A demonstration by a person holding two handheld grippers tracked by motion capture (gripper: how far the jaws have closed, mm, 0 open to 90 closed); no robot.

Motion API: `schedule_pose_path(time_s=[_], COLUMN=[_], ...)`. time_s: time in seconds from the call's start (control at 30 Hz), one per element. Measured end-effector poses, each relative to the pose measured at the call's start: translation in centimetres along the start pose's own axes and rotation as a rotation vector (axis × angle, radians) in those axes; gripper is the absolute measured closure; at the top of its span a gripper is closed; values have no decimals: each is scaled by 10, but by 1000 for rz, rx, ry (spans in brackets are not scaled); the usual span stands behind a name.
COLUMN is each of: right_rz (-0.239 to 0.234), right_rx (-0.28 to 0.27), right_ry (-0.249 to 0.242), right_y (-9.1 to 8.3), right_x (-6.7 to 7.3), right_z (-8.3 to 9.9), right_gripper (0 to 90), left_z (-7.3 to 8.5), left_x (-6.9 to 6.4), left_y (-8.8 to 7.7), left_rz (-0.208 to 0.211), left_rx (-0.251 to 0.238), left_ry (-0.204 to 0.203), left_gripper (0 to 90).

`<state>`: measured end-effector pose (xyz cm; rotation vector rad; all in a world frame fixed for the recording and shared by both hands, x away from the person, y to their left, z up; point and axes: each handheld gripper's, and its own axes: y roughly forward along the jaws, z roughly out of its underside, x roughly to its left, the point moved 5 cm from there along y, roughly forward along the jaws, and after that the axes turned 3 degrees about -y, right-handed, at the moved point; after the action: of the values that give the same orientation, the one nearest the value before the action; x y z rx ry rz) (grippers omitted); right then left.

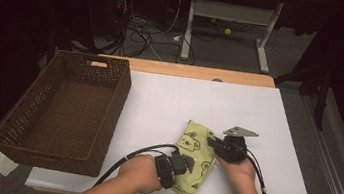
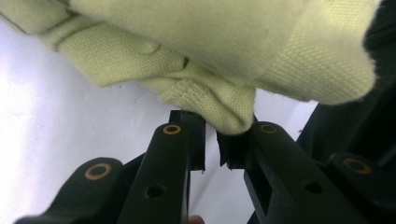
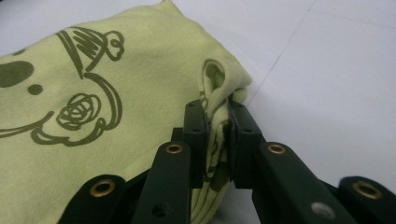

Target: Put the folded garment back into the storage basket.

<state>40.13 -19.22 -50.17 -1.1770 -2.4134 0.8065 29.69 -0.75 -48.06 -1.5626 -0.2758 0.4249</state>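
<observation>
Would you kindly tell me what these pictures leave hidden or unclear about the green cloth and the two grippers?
- High view: the near part of the green cloth lies under the left gripper and right gripper, so its outline is unclear.
- Left gripper view: the cloth's print is unseen; the top edge cuts the cloth off.
- Right gripper view: the left edge crops the print.
- High view: basket floor too dark.

Bright overhead light on the white table, dark murky surroundings, soft blur in close-ups
</observation>
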Motion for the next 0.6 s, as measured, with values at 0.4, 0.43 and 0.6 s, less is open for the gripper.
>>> schedule_pose_path(time_s=[0.4,0.43,0.6], right_rz=[20,22,38], right_rx=[-49,-50,-61], right_ry=[-64,-65,-81], right_y=[-8,-9,-12], right_x=[1,1,0], right_z=[1,1,0], right_gripper=[811,811,812], left_z=[-3,-3,-2], left_x=[-7,-6,-5], left_y=[-6,-6,-12], left_rz=[38,37,47], left_rx=[-10,-13,-41], left_ry=[6,5,-6], left_gripper=[791,791,791])
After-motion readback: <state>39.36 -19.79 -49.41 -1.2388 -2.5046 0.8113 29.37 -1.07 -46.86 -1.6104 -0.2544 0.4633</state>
